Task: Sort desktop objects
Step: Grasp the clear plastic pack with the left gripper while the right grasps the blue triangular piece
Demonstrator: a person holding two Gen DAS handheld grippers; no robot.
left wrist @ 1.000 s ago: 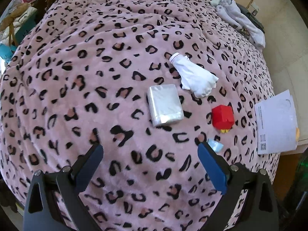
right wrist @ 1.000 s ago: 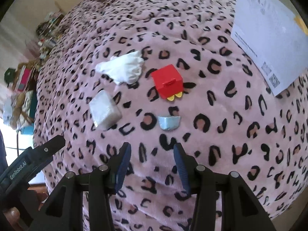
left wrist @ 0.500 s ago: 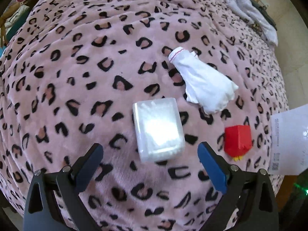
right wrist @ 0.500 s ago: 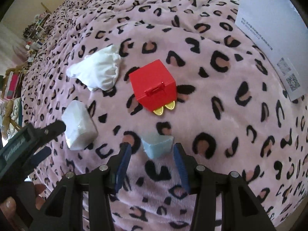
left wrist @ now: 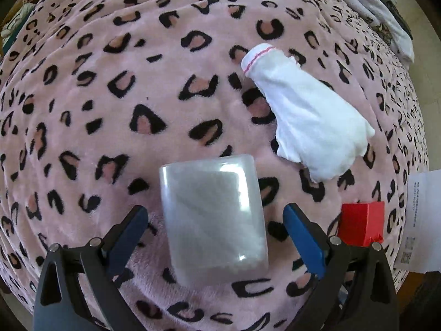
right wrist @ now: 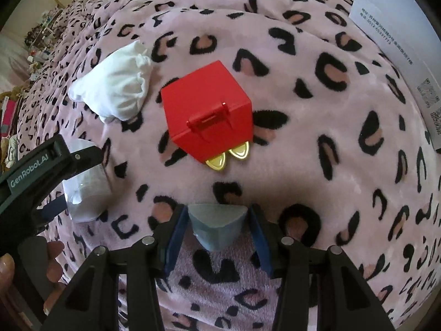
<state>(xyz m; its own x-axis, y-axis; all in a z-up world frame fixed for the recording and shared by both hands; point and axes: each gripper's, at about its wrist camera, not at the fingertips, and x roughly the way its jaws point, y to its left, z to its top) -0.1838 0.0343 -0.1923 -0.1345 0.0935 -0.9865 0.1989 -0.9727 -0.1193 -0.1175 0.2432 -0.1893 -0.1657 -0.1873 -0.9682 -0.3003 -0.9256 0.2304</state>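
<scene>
Your right gripper (right wrist: 216,230) sits low over the small pale-blue wedge-shaped block (right wrist: 217,224), which lies on the pink leopard-print plush blanket (right wrist: 317,138). The two blue pads flank the block on either side with a thin gap showing at each, so the tongs are narrowed around it but not yet pressed on it.

Just beyond that block stands the red plastic cube box with a front latch (right wrist: 206,115), tilted on the blanket, with two gold pointed pieces (right wrist: 228,155) poking out from under its near edge. To its left lies the crumpled white fabric glove (right wrist: 115,92).

Your left gripper (left wrist: 215,229) has its tongs spread wide, one blue pad on each side of the clear plastic-wrapped rectangular pack (left wrist: 213,215), both pads apart from it. The pack lies flat on the blanket between them. In the left wrist view the white glove rests beyond and to the right of the pack, its red-stitched cuff pointing away, and the red box shows at the right behind the right-hand pad.

A white printed paper sheet with QR codes (right wrist: 399,44) lies at the blanket's right edge. Fingers of a hand (right wrist: 52,259) show at the lower left of the right wrist view.
</scene>
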